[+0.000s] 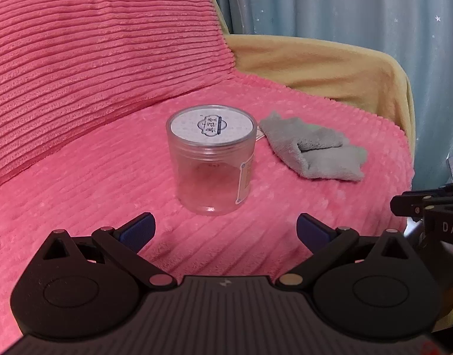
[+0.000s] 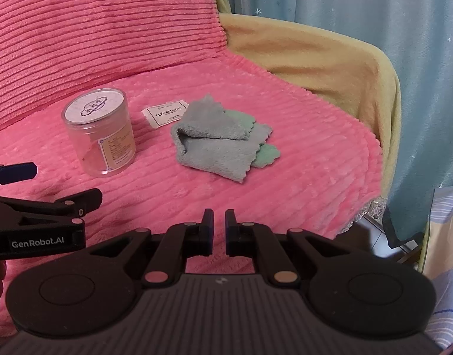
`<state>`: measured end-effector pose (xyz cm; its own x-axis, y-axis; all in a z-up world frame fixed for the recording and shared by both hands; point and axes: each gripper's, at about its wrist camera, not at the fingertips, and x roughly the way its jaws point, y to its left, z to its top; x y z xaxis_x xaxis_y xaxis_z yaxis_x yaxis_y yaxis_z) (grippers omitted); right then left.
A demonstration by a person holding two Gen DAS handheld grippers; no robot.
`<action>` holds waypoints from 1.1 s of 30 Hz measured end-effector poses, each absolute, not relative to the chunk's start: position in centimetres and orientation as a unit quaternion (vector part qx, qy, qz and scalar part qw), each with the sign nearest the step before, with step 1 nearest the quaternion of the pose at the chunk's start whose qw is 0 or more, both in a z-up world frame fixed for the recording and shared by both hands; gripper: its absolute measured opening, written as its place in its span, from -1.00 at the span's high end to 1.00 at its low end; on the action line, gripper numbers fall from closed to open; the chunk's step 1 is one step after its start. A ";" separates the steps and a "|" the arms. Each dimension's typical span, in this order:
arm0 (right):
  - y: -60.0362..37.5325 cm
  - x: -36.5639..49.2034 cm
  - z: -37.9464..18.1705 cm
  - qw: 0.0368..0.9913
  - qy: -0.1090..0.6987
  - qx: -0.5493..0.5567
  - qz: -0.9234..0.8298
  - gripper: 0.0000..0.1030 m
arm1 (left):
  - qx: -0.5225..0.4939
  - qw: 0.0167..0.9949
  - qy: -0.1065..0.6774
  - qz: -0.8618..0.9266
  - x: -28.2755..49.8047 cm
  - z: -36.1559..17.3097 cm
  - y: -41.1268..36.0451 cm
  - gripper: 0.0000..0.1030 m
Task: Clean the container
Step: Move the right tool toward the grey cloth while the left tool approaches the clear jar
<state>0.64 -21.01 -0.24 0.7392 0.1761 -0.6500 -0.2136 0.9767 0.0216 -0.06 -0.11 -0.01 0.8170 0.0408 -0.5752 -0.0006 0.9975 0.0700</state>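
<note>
Here, a clear plastic container [image 1: 211, 159] stands upright on a pink ribbed blanket [image 1: 285, 207]. The container has a see-through lid with a round white label on top, and a pale orange label on its side. Nothing can be seen inside it.

The left tool [image 1: 225, 230] is wide open. Its two blue-padded fingers [image 1: 139, 230] sit low in the left wrist view, one on each side, and the container stands a little way in front of the gap between them. The fingers do not touch it. This tool holds nothing.

The right tool [image 2: 219, 230] has its two fingers close together, with only a thin gap between them. It holds nothing. It hangs over the pink blanket, well apart from the container.

A grey cloth [image 2: 217, 145] lies folded and a bit bunched on the blanket, to the right of the container. A green cloth [image 2: 264, 153] peeks out from under it. A small white tag [image 2: 164, 114] with dark print lies flat between the container and the grey cloth, touching the cloth's edge.

Behind the container a big pink ribbed pillow [image 1: 93, 44] leans up. A yellow cover [image 2: 315, 59] lies over the raised edge behind the cloths. A blue curtain [image 1: 359, 3] with little white stars hangs at the back.
</note>
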 end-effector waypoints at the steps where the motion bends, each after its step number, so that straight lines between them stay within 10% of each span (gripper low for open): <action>1: -21.1 0.8 -0.3 0.932 0.344 -0.026 0.107 0.94 | 0.033 0.953 0.300 0.011 -0.2 0.0 -0.3 -0.98; 33: -20.8 5.2 -2.0 0.938 0.292 -0.024 0.188 0.94 | 0.049 0.962 0.268 0.025 7.1 -3.4 -1.4 -0.98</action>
